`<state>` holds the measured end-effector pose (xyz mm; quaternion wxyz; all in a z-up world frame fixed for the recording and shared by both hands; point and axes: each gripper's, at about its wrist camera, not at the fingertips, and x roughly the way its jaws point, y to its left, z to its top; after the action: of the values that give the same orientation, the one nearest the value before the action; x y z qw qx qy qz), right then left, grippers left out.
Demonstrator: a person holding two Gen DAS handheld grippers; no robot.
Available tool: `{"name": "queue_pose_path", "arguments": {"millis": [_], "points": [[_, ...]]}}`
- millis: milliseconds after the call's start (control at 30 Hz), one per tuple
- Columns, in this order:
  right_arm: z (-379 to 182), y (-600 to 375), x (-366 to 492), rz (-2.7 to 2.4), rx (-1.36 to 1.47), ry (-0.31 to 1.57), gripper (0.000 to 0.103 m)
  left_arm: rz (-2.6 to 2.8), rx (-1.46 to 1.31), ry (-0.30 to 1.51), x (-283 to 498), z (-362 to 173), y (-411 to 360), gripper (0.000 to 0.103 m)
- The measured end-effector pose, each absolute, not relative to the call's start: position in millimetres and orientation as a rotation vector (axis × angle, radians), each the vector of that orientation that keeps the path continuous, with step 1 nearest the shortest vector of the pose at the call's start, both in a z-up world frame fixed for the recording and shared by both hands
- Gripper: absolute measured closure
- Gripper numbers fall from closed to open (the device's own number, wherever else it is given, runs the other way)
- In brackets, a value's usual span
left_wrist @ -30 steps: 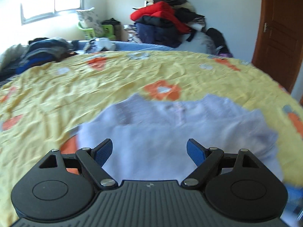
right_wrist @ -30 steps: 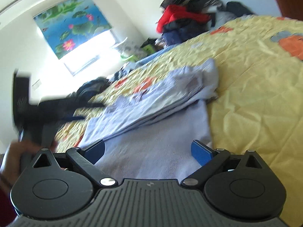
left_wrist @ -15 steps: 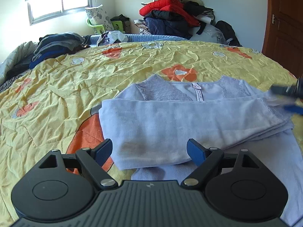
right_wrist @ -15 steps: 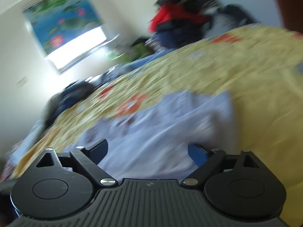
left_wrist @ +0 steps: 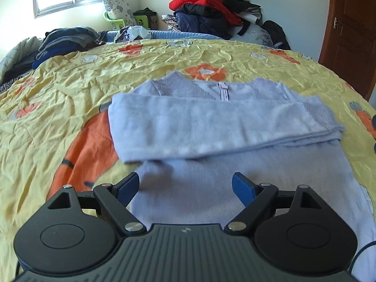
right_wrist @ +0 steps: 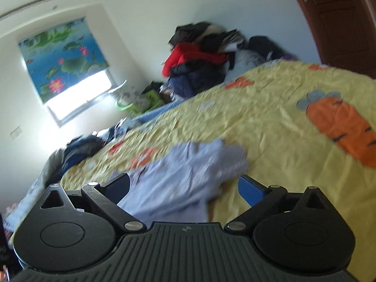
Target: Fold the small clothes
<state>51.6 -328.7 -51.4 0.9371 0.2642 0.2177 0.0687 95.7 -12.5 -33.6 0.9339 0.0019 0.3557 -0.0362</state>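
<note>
A pale lilac long-sleeved top (left_wrist: 211, 127) lies flat on the yellow bedspread (left_wrist: 70, 98), collar away from me, with both sleeves folded across the chest. My left gripper (left_wrist: 185, 185) is open and empty, just above the top's lower part near its left edge. In the right wrist view the same top (right_wrist: 185, 169) shows blurred at the frame's lower middle. My right gripper (right_wrist: 184, 188) is open and empty, raised and tilted above the top's right side.
A pile of red, navy and black clothes (left_wrist: 211, 7) stands against the far wall. Dark folded clothes (left_wrist: 63, 42) lie at the bed's far left. A brown door (left_wrist: 352, 30) is at the right. A window (right_wrist: 77, 89) with a flowered blind is at the left.
My left gripper has pulled back toward the top's hem, so more of the garment shows. My right gripper has swung up and to the right, away from the sleeves. Both stay open.
</note>
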Motion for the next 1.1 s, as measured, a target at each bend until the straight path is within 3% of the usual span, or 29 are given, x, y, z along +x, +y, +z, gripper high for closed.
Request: {"name": "queue_pose_path", "arguments": {"millis": [533, 833, 1100], "points": [[-60.5, -238.4, 10.7, 0.208, -0.023, 0.592, 0.002, -0.006, 0.076, 0.684, 51.2, -45.2, 2.3, 0.008], [-67.3, -213.0, -22.9, 0.356, -0.169, 0.609, 0.001, -0.032, 0.051, 0.728, 18.6, -39.8, 14.7, 0.008], [-62.0, -222.8, -24.6, 0.352, -0.111, 0.600, 0.001, 0.024, 0.073, 0.726, 11.7, -44.3, 26.1, 0.008]]}}
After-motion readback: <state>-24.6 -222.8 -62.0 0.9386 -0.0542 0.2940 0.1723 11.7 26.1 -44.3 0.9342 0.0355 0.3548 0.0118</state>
